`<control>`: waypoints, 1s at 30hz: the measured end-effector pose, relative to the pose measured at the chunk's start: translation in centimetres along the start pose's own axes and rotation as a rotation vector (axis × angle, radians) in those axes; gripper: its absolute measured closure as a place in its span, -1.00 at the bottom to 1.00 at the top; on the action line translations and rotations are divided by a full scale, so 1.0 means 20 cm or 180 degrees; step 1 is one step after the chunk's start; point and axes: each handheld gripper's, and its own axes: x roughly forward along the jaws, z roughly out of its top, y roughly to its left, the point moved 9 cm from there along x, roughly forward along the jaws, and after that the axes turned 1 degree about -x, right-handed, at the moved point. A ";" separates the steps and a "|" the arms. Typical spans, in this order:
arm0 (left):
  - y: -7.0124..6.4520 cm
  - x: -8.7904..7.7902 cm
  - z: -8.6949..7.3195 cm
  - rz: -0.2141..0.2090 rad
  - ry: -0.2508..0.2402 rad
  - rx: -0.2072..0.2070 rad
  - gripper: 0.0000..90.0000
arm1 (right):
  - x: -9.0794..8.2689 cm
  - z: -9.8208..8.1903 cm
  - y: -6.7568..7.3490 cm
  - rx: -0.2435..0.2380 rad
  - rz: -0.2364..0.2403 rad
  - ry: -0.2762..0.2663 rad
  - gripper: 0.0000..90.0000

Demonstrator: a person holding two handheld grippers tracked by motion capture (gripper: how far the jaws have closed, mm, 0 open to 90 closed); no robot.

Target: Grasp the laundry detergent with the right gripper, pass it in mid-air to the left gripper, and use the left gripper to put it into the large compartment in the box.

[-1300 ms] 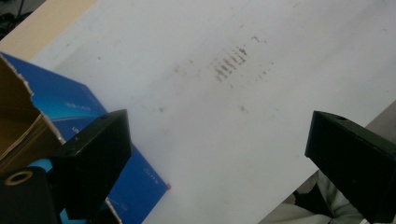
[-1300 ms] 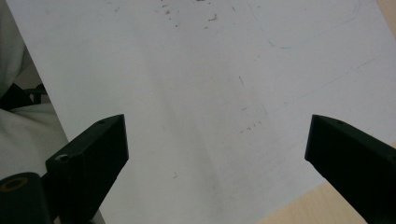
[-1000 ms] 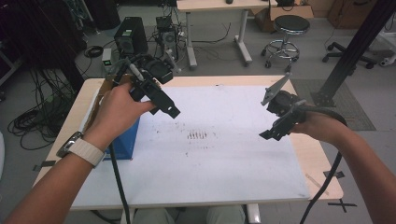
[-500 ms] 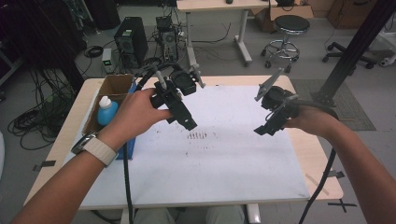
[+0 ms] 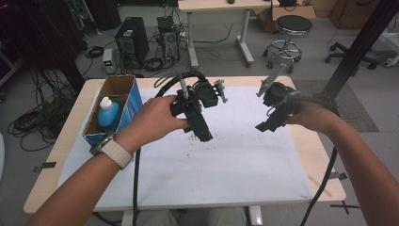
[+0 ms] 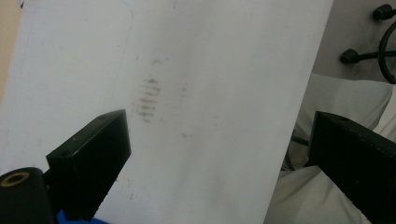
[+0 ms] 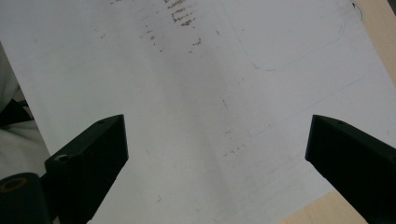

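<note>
Both pairs of jaws stand spread wide with nothing between them. In the left gripper view the two black jaws frame bare white sheet [image 6: 210, 93], with a patch of short brownish smudges [image 6: 147, 100] just beyond the left jaw; a pale trouser leg [image 6: 327, 100] shows past the sheet's edge on the right. In the right gripper view the jaws are equally far apart over the same white surface, with the smudges near the top and a strip of tan tabletop at the corner.

From the high view, the left gripper [image 5: 203, 134] hangs over the middle of the sheet, angled down, its tips right beside the smudged patch [image 5: 194, 139]. The left hand [image 5: 153, 120] wraps its handle, a watch with a pale band [image 5: 113, 149] on the wrist, and a thick black cable [image 5: 137, 183] drops toward the table's near edge. The right gripper [image 5: 264, 126] hovers well apart to the right, also tilted down toward the sheet, held by the right hand [image 5: 310, 115].

At the table's left edge stands an open cardboard box with a blue side [image 5: 128, 109], and in it a blue bottle with a white cap [image 5: 107, 113] stands upright, near the left wrist but not touched by it
</note>
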 end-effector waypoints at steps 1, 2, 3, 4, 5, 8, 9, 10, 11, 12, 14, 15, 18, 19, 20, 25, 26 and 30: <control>-0.01 0.00 0.00 0.0001 0.0012 0.0021 -0.85 | 0.00 0.00 0.00 -0.0003 -0.0005 -0.0001 -0.88; -0.01 0.00 0.00 0.0001 0.0012 0.0029 -0.85 | 0.01 0.00 0.00 -0.0014 -0.0003 0.0002 -0.88; -0.01 0.00 0.01 0.0000 0.0013 0.0038 -0.85 | 0.01 0.01 0.00 -0.0023 -0.0006 0.0000 -0.88; -0.02 0.00 0.01 -0.0006 0.0017 0.0057 -0.85 | 0.01 0.01 0.00 -0.0018 -0.0002 0.0009 -0.87; -0.03 0.00 0.01 -0.0011 0.0026 0.0091 -0.85 | 0.01 0.01 0.00 -0.0016 -0.0002 0.0012 -0.88; -0.04 -0.01 0.03 -0.0021 -0.0013 0.0138 -0.85 | 0.01 0.02 0.01 -0.0035 0.0003 -0.0003 -0.88; -0.04 -0.01 0.04 -0.0027 -0.0026 0.0143 -0.85 | 0.01 0.02 0.01 -0.0035 0.0004 -0.0005 -0.88; -0.04 -0.01 0.05 -0.0027 -0.0036 0.0148 -0.85 | 0.01 0.02 0.00 -0.0052 0.0004 -0.0003 -0.88; -0.05 -0.01 0.05 -0.0041 -0.0044 0.0143 -0.85 | 0.02 0.01 0.00 -0.0048 0.0006 -0.0004 -0.88; -0.05 -0.01 0.06 -0.0043 -0.0046 0.0153 -0.85 | 0.02 0.01 0.00 -0.0044 0.0007 0.0001 -0.87; -0.06 0.00 0.07 -0.0052 -0.0052 0.0171 -0.85 | 0.01 0.01 0.00 -0.0052 0.0012 0.0004 -0.87; -0.06 0.00 0.08 -0.0056 -0.0052 0.0182 -0.85 | 0.01 0.01 0.00 -0.0055 0.0008 0.0000 -0.87; -0.07 0.00 0.10 -0.0080 -0.0082 0.0218 -0.85 | 0.01 0.01 0.00 -0.0031 -0.0006 -0.0009 -0.88; -0.08 0.00 0.10 -0.0093 -0.0073 0.0225 -0.85 | 0.01 0.00 0.00 -0.0034 -0.0002 -0.0001 -0.87; -0.08 0.00 0.10 -0.0091 -0.0069 0.0237 -0.85 | 0.01 0.00 0.00 -0.0033 -0.0005 0.0003 -0.87; -0.10 0.00 0.12 -0.0084 -0.0065 0.0268 -0.85 | 0.00 -0.01 0.01 -0.0034 -0.0013 0.0001 -0.87; -0.10 0.00 0.12 -0.0080 -0.0054 0.0268 -0.84 | 0.00 -0.01 0.01 -0.0030 -0.0018 -0.0002 -0.87; -0.10 0.01 0.12 -0.0078 -0.0038 0.0256 -0.84 | 0.00 -0.01 0.01 -0.0052 -0.0013 -0.0002 -0.87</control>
